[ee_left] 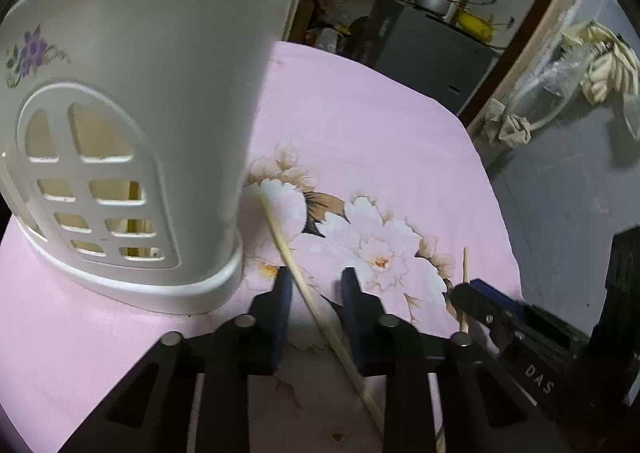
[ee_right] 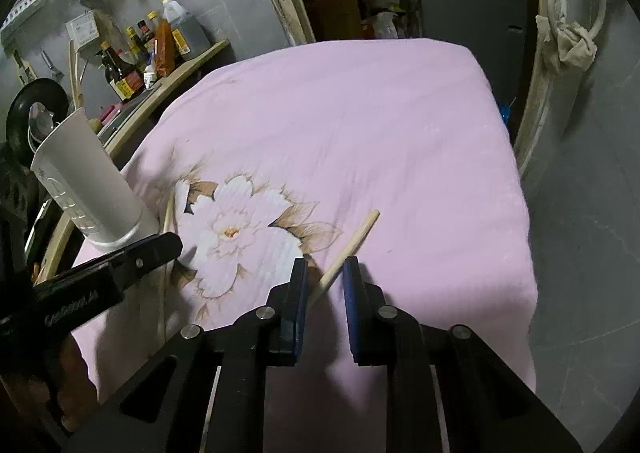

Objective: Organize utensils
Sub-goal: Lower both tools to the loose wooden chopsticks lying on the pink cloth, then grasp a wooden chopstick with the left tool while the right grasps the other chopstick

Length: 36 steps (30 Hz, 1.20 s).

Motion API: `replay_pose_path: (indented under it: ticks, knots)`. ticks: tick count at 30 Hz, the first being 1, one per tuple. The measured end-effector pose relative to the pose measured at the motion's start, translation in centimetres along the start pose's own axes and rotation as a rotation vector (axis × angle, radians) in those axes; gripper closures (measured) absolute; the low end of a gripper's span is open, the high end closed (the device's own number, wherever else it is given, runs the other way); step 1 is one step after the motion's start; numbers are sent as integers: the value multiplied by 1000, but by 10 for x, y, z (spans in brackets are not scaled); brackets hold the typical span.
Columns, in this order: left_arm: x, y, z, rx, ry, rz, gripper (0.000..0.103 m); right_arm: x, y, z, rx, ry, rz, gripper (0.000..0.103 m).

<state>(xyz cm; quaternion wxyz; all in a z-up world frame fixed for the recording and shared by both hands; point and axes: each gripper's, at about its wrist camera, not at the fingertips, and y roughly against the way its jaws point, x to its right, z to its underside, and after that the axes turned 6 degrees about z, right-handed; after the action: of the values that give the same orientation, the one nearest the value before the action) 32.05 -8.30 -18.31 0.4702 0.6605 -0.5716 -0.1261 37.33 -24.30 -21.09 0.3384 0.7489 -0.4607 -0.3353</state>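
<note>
Two chopsticks lie on the pink cloth (ee_right: 360,101), one (ee_left: 316,309) between the left gripper's (ee_left: 316,281) parted jaws beside the holder (ee_left: 152,65), the other (ee_right: 352,241) between the right gripper's (ee_right: 325,273) parted jaws.

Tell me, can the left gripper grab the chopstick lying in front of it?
Probably yes. The left gripper is open, and the chopstick lies on the pink cloth passing between its fingers. Nothing covers it; the white holder stands off to one side.
</note>
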Motion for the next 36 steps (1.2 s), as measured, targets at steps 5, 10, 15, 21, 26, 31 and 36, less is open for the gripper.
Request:
replay_pose_path:
  ticks: [5, 10, 15, 21, 26, 31, 36]
  knots:
    - [-10, -2, -3, -27, 54, 20, 93, 2, -1, -3, -71, -20, -21, 88]
    - [-9, -2, -1, -54, 63, 56, 95, 3, -3, -1, -111, -30, -23, 92]
    - [-11, 3, 3, -91, 59, 102, 97, 6, 2, 12, -110, -116, -78, 99]
    - [-10, 25, 8, -61, 2, 141, 98, 0, 23, 24, -52, -175, -96, 99]
    - [-7, 57, 8, 22, -79, 195, 98, -17, 54, 23, 91, -177, -129, 99]
    - [-10, 97, -7, 142, -133, 226, 98, -37, 84, 14, 277, -186, -184, 99]
    - [-26, 139, -34, 246, -161, 241, 98, -73, 108, -8, 442, -182, -216, 99]
